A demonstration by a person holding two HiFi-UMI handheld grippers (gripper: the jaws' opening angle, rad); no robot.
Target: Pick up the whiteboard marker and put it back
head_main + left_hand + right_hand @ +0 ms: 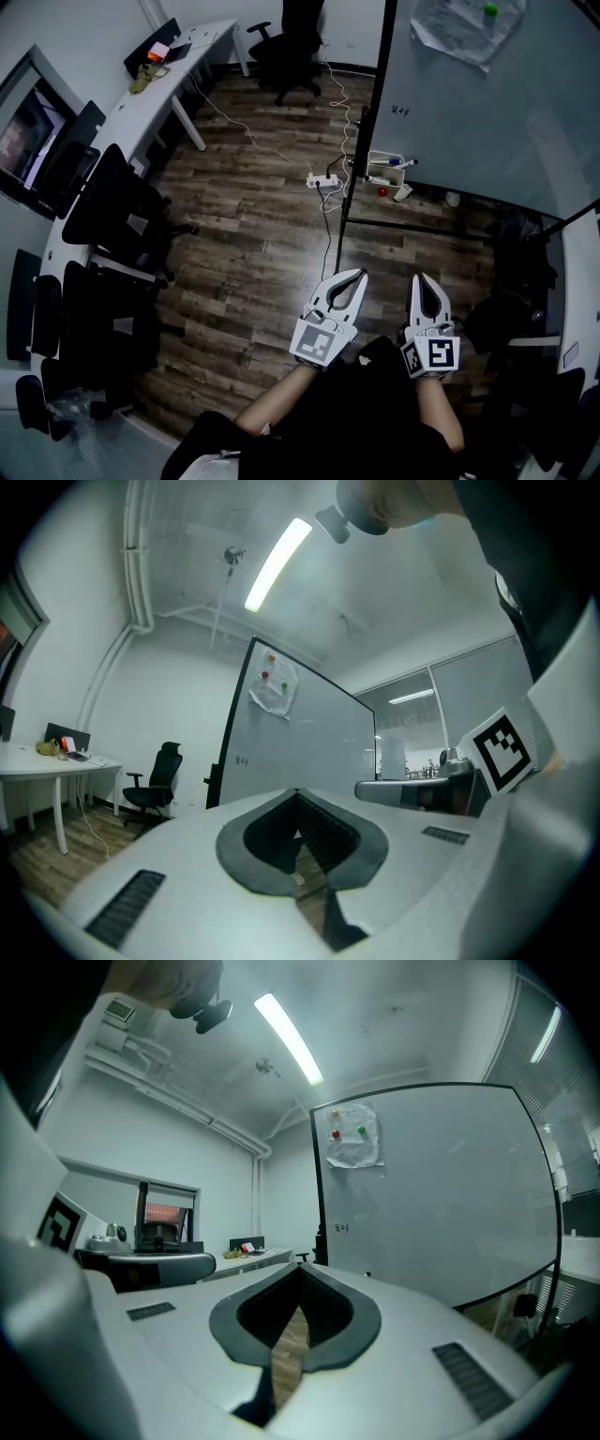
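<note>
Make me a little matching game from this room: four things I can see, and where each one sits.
Things:
1. whiteboard marker
2. power strip
3. green magnet
4. black office chair

Places:
A. on the wooden floor, beside the board's stand
B. by the far wall, near the end of the desk
C. on the white tray at the whiteboard's lower edge
D. on the sheet of paper stuck to the whiteboard

Pairs: 1-C, 2-A, 3-D, 4-B.
</note>
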